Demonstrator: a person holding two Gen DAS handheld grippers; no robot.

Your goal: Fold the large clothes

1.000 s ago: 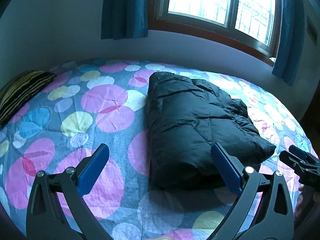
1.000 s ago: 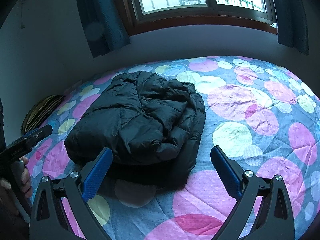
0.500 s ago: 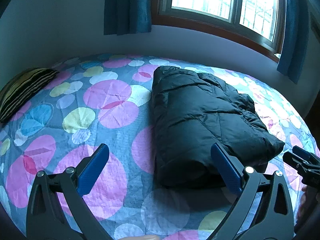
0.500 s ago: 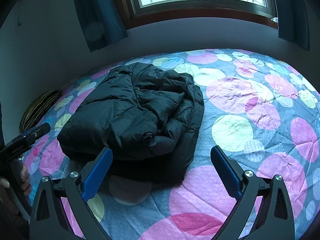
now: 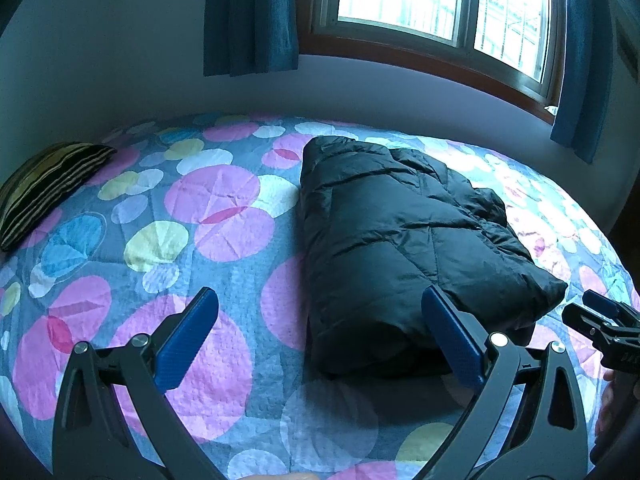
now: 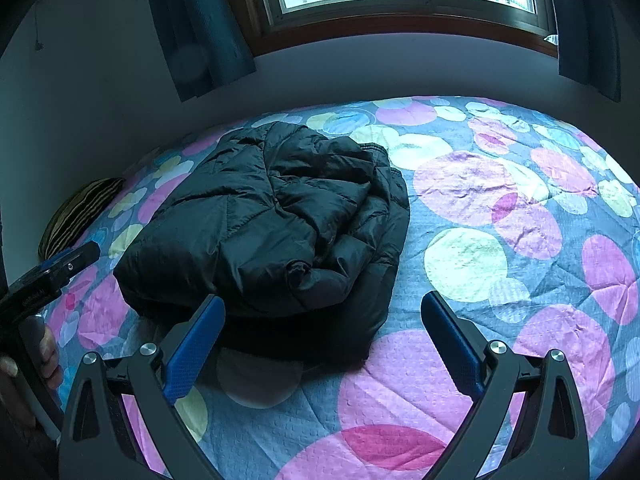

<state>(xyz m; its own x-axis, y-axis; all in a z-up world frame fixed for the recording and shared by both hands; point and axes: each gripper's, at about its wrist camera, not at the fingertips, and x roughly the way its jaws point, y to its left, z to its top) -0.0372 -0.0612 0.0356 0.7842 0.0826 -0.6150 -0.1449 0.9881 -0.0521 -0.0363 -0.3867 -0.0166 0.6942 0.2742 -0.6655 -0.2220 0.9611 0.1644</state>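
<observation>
The black quilted puffer jacket [image 5: 408, 240], folded into a bundle on the circle-patterned bedspread [image 5: 208, 248], runs lengthwise away from both spread-fingered, empty grippers, lying ahead-right of the left gripper [image 5: 320, 336] and ahead-left of the right gripper [image 6: 322, 336], about equally near.

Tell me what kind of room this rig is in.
Most likely a bedroom. A bed with a polka-dot bedspread fills the view, a striped pillow lies at its edge, and a curtained window sits above. A folded black puffer jacket lies on the bed.
</observation>
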